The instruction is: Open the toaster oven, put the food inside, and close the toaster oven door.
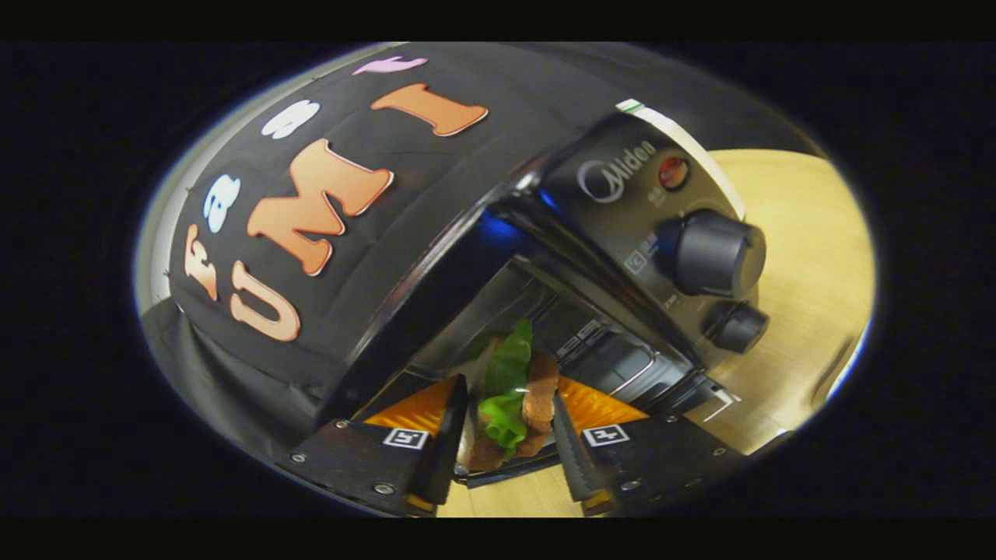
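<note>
A sandwich (510, 393) of brown bread with a green lettuce leaf stands on edge between my fingers, and my gripper (508, 386) is shut on it, one finger against each bread face. Just beyond it gapes the open cavity (537, 311) of the black toaster oven (615, 187), which looks tilted from here. The lettuce tip reaches into the opening. A wire rack (622, 365) shows inside, to the right of the sandwich. A dark edge (506, 474) lies below the sandwich between the fingers; it may be the lowered door, I cannot tell.
The oven's control panel carries a red lamp (673, 173), a large knob (717, 253) and a smaller knob (738, 327), close to the right of the opening. The oven stands on a light wooden table (809, 257). The black cloth wall (257, 327) hangs behind and to the left.
</note>
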The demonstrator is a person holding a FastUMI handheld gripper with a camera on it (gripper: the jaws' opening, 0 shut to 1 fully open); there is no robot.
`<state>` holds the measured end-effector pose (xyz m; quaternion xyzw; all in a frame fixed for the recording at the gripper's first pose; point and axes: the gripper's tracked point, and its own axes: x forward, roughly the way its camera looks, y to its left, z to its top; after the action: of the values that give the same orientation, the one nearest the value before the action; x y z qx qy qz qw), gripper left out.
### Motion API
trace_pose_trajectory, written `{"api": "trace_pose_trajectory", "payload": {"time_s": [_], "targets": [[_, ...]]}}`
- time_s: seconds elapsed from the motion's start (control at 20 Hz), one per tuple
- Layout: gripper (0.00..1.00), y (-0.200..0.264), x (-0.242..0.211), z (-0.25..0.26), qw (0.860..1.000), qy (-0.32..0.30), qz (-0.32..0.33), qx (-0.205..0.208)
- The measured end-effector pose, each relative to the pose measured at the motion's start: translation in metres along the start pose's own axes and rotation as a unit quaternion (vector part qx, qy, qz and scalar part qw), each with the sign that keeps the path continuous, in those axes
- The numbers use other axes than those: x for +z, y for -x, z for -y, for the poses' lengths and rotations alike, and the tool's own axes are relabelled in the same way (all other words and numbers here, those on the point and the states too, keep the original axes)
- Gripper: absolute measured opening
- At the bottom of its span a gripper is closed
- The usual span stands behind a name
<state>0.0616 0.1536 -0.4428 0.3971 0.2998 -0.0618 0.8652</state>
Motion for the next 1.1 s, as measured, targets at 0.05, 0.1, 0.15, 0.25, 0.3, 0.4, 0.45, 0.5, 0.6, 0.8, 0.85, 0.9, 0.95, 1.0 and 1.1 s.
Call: {"api": "trace_pose_trajectory", "payload": {"time_s": [0.05,0.1,0.15,0.25,0.3,0.4,0.45,0.5,0.6,0.8,0.85,0.9,0.95,1.0,1.1], "targets": [[0.62,0.004,0.001,0.002,1.0,0.008,-0.005,-0.01],[0.68,0.007,0.002,0.002,1.0,0.018,-0.011,-0.013],[0.74,0.012,0.002,0.003,0.999,0.033,-0.016,-0.02],[0.83,0.023,0.005,0.01,0.997,0.071,-0.026,-0.035],[0.86,0.029,0.005,0.012,0.995,0.085,-0.034,-0.035],[0.93,0.041,0.001,0.02,0.993,0.098,-0.059,-0.037],[0.95,0.049,-0.001,0.023,0.991,0.102,-0.072,-0.038],[0.96,0.057,-0.002,0.025,0.99,0.11,-0.081,-0.038],[0.96,0.076,-0.007,0.027,0.985,0.135,-0.1,-0.029],[0.96,0.117,-0.033,0.035,0.966,0.201,-0.161,-0.017],[0.97,0.129,-0.041,0.038,0.959,0.222,-0.175,-0.015],[0.97,0.138,-0.049,0.041,0.952,0.241,-0.188,-0.015],[0.98,0.148,-0.058,0.045,0.944,0.256,-0.205,-0.017],[0.99,0.159,-0.069,0.05,0.936,0.262,-0.232,-0.021],[0.99,0.179,-0.086,0.055,0.926,0.269,-0.263,-0.022]]}}
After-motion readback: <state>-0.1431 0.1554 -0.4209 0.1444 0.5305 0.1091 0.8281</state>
